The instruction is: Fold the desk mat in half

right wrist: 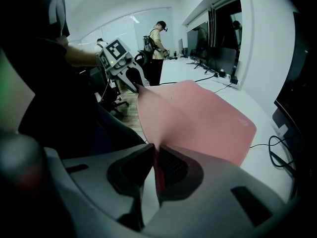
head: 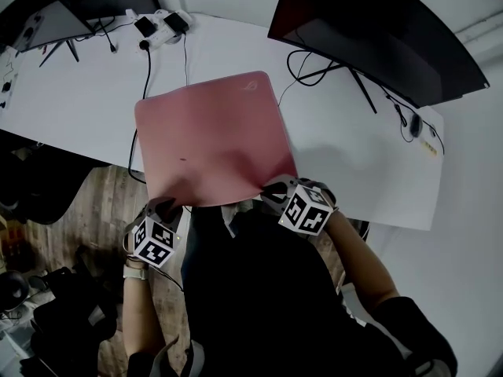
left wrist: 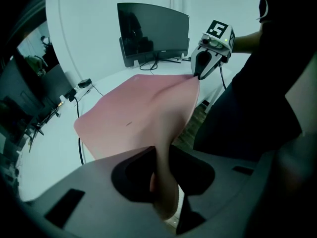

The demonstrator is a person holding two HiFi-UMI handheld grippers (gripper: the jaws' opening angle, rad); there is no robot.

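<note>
My left hand-held gripper [head: 163, 206] and right hand-held gripper [head: 275, 188] each clamp a near corner of the smooth pink desk mat [head: 212, 144], which bows past the front edge of the white desk [head: 78, 108] while its far part lies flat.

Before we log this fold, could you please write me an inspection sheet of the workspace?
Surface: white desk.
Job's things: pink desk mat, far end flat, near edge lifted.
Clutter: power strip, left monitor, right monitor along the far edge.
Grippers: left gripper shut on the mat's near-left corner; right gripper shut on its near-right corner.
Cables: black cable from the strip passes the mat's left edge; others loop below the right monitor.
Surroundings: wood floor; a person standing farther off.
</note>
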